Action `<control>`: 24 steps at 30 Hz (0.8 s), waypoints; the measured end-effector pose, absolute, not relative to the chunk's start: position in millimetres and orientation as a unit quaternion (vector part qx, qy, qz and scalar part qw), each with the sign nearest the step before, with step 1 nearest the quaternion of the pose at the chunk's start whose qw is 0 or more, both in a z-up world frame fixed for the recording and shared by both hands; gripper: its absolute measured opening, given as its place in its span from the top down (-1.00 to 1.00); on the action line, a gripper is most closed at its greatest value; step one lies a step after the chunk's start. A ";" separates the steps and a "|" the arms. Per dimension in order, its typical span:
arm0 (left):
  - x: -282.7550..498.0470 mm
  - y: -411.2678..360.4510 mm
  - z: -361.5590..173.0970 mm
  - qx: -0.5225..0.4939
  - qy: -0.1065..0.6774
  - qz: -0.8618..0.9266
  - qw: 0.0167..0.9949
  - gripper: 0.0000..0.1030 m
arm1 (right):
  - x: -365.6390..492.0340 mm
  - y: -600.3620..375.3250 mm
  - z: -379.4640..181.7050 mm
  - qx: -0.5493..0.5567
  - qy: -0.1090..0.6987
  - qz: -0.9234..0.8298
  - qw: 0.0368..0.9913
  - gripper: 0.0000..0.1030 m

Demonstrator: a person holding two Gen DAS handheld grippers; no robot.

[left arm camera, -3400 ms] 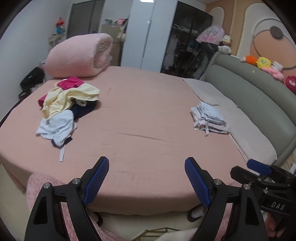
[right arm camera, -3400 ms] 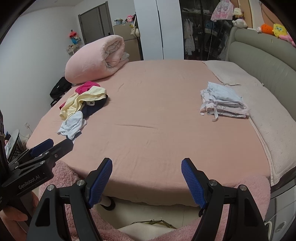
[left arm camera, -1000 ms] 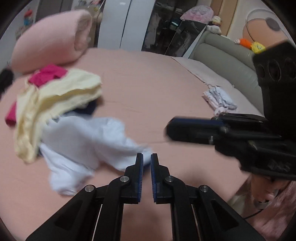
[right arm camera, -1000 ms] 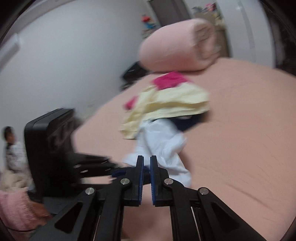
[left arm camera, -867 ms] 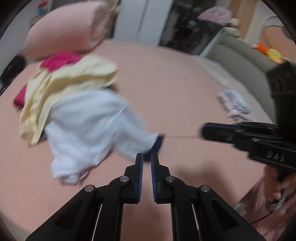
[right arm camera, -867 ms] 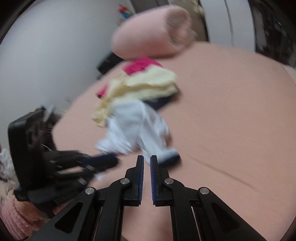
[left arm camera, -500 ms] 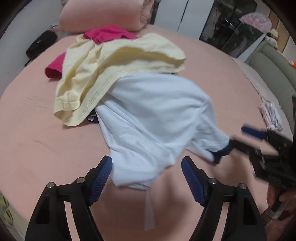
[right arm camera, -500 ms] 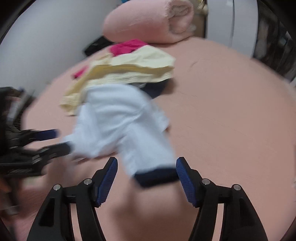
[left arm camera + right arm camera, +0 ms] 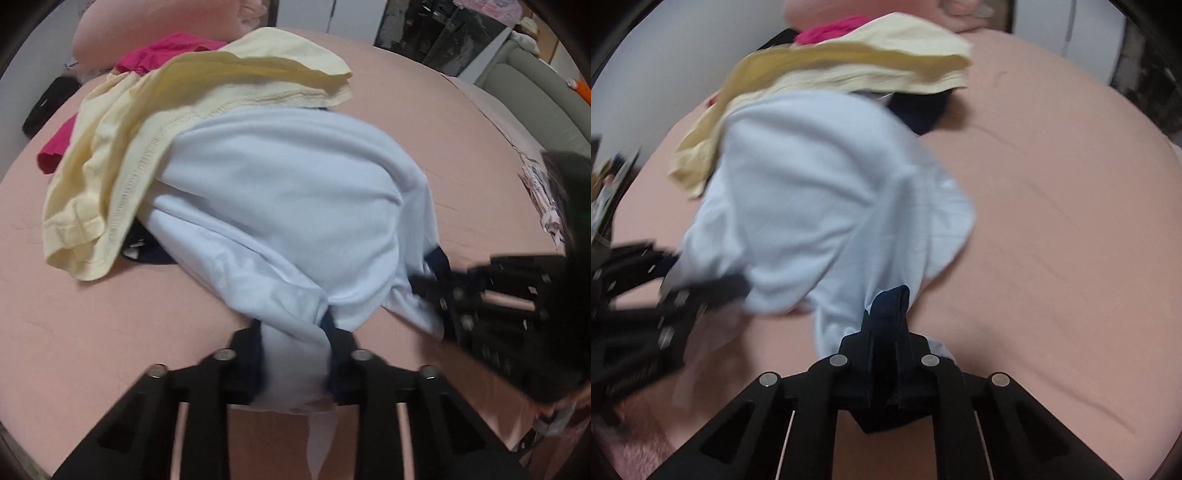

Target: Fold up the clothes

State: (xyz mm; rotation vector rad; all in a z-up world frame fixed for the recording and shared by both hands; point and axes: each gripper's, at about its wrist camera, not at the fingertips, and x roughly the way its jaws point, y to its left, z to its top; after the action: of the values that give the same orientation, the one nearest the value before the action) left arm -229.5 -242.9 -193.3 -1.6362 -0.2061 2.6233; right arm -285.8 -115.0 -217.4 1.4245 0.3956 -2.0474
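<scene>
A pale blue shirt (image 9: 295,192) with navy trim lies crumpled on the pink bed (image 9: 443,122), partly under a yellow garment (image 9: 184,92). My left gripper (image 9: 293,332) points steeply down and its jaws are closing, with a bunched fold of the shirt pinched between the pads. My right gripper (image 9: 886,317) is shut on the shirt's navy-trimmed edge (image 9: 892,297), a short way to the right of the left one. In the right wrist view the shirt (image 9: 812,184) spreads up and left from the grip, and the left gripper (image 9: 738,288) shows blurred at the left.
A magenta garment (image 9: 166,51) and a navy one (image 9: 919,110) lie in the same pile. A rolled pink duvet (image 9: 147,22) sits behind it. Folded clothes (image 9: 543,199) are stacked at the right near the grey headboard (image 9: 535,85). Bare sheet stretches right of the pile.
Half a second ago both grippers stood open just above the pale blue shirt. Both have dropped onto it and closed, the left on a bunched fold, the right on the navy-trimmed edge.
</scene>
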 end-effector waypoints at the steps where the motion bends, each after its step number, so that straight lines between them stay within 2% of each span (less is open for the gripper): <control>1: -227.5 -244.0 -190.5 -0.527 -0.076 0.846 0.019 0.72 | -280.4 -115.3 -213.9 0.534 0.151 -0.771 0.313 0.88; 14: -195.5 -209.0 -140.2 -0.490 -0.058 0.868 0.056 0.80 | -221.1 -72.4 -149.5 0.484 0.139 -0.794 0.340 0.89; 24: -153.9 -118.3 -123.3 -0.495 -0.058 0.855 0.142 0.80 | -191.2 15.3 -130.6 0.488 0.115 -0.813 0.296 0.89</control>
State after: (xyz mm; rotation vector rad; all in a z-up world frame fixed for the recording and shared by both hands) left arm -153.9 -118.3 -123.3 -1.4268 -0.1677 2.4682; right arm -191.2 15.3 -130.6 1.2987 0.3069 -2.1609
